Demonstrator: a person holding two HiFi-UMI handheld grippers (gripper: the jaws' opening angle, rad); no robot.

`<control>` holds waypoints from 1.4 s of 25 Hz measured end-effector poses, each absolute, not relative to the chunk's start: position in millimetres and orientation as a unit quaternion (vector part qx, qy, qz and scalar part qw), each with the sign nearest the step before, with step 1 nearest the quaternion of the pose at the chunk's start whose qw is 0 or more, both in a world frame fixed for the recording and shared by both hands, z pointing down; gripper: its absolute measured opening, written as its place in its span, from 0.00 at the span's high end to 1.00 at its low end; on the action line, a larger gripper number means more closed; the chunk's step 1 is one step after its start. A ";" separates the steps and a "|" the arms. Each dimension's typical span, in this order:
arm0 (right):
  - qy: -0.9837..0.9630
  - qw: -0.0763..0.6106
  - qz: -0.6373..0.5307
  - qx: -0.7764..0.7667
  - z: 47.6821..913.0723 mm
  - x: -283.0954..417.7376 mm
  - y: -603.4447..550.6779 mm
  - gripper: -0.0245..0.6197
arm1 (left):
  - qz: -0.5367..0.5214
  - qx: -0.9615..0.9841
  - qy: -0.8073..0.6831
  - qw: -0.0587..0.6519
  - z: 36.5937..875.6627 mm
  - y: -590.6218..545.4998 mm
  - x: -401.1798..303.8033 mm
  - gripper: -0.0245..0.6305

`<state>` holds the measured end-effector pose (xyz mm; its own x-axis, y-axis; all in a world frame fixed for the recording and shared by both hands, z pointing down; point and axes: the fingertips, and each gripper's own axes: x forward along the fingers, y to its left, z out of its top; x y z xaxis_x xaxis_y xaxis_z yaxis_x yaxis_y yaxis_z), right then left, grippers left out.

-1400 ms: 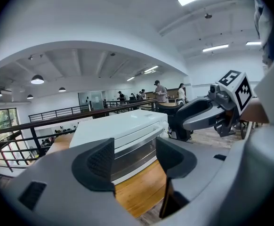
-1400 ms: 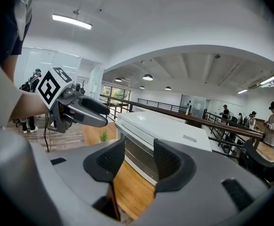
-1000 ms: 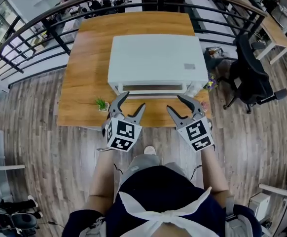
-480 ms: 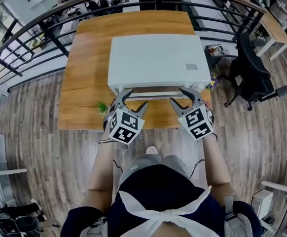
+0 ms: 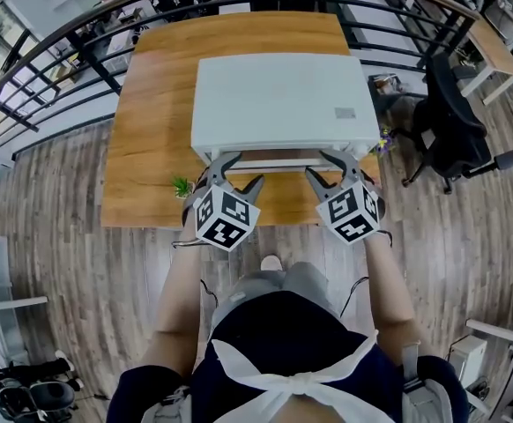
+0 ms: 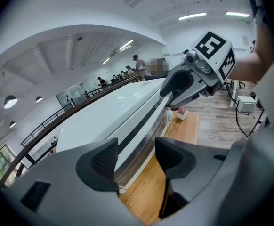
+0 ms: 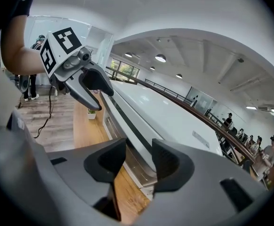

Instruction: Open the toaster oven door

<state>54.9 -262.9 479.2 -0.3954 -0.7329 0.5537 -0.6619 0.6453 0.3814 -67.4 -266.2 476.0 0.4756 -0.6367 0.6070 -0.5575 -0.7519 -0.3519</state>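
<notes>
The white toaster oven point(image 5: 278, 104) stands on the desk point(image 5: 146, 148) at the upper centre of the frame. Its grey label point(image 5: 345, 113) is not readable. The left hand-held gripper point(image 5: 241, 171) is open. The jaws of the right hand-held gripper point(image 5: 321, 164) have just been closing a little but are not yet gripping. Each has the oven's front edge between its jaws.

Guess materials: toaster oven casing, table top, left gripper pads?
Toaster oven casing: white, smooth satin, probably painted sheet metal; soft sheen from the ceiling lights. Table top: wood or wood-look laminate; visible grain, low gloss. Left gripper pads: dark, finely dimpled, likely rubber or plastic.
</notes>
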 end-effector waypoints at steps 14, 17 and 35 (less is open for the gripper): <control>-0.846 0.329 -0.036 0.418 483.3 55.1 -246.9 0.70 | -0.345 -0.866 0.362 0.012 476.7 -255.6 -73.7 0.67; -0.851 0.318 -0.032 0.417 482.5 55.0 -242.9 0.70 | -0.344 -0.864 0.366 0.013 477.6 -251.2 -73.7 0.67; -0.849 0.322 -0.028 0.417 490.9 52.5 -225.4 0.70 | -0.341 -0.865 0.367 0.016 486.2 -234.6 -75.2 0.67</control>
